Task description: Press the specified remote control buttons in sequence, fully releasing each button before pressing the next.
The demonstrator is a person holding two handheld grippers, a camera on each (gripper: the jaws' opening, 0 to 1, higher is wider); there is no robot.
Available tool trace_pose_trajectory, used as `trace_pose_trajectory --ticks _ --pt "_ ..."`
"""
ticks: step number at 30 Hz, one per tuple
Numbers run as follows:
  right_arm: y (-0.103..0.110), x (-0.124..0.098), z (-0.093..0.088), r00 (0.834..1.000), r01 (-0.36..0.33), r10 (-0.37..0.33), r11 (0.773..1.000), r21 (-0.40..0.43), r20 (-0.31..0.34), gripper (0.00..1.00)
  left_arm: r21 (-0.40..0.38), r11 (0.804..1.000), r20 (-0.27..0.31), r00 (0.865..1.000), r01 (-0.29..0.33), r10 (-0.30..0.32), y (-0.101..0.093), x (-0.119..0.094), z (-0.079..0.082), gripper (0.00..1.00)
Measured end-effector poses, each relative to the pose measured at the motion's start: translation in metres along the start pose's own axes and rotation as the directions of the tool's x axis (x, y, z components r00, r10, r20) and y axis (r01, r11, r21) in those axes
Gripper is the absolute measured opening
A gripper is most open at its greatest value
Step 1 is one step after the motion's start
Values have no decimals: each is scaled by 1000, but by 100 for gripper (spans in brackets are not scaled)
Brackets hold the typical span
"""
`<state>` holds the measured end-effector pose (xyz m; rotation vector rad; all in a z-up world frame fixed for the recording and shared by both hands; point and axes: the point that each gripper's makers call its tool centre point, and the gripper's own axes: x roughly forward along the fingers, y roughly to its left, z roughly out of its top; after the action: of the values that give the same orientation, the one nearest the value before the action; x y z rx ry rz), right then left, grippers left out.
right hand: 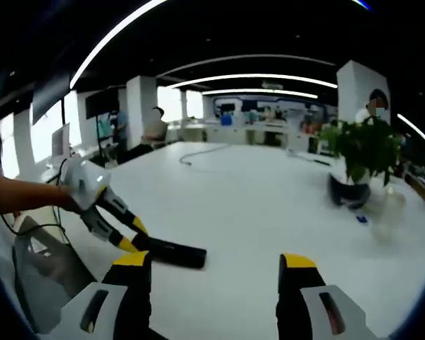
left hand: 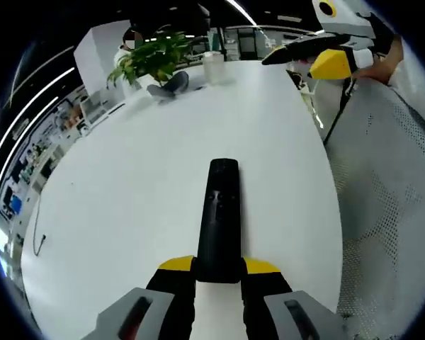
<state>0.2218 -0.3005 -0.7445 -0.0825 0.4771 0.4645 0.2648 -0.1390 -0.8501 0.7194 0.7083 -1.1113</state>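
The slim black plastic remote control [left hand: 219, 221] lies flat on the white table (buttons facing up), its near end clamped between yellow-tipped jaws.

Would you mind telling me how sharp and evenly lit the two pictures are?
Left gripper view: the remote is sharp on a bright table, with strong fisheye bending. Right gripper view: dimmer, ceiling lights glare, the plant looks soft, the remote slightly blurred.

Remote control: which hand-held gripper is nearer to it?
Left. The left hand-held gripper is clamped on the remote control at its near end; the right hand-held gripper hangs open above the table, apart from it.
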Motion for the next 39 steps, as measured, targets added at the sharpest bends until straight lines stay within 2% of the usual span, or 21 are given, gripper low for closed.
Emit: trace_pose_trajectory --ticks 3,24,30,37,38,39 --pt "0 1 -2 1000 -9 10 1000 10 -14 70 44 999 -6 1000 0 1 19 4 2 23" --pt "-1 5 -16 996 8 -10 1000 -16 -88 69 154 986 -30 997 -67 72 148 27 11 23" --pt "2 7 -20 993 -4 1 1000 -30 -115 68 137 987 -37 995 -82 88 172 36 8 23" --pt "2 7 -23 991 -12 9 1000 -23 -130 68 198 976 -104 988 -90 113 198 46 -4 23" --pt "1 8 -24 991 -9 5 1000 -25 -137 68 185 978 -89 989 -101 119 204 47 -1 23" --pt "1 8 -25 990 -10 6 1000 -25 -140 67 173 980 -98 988 -98 116 207 47 -2 23"
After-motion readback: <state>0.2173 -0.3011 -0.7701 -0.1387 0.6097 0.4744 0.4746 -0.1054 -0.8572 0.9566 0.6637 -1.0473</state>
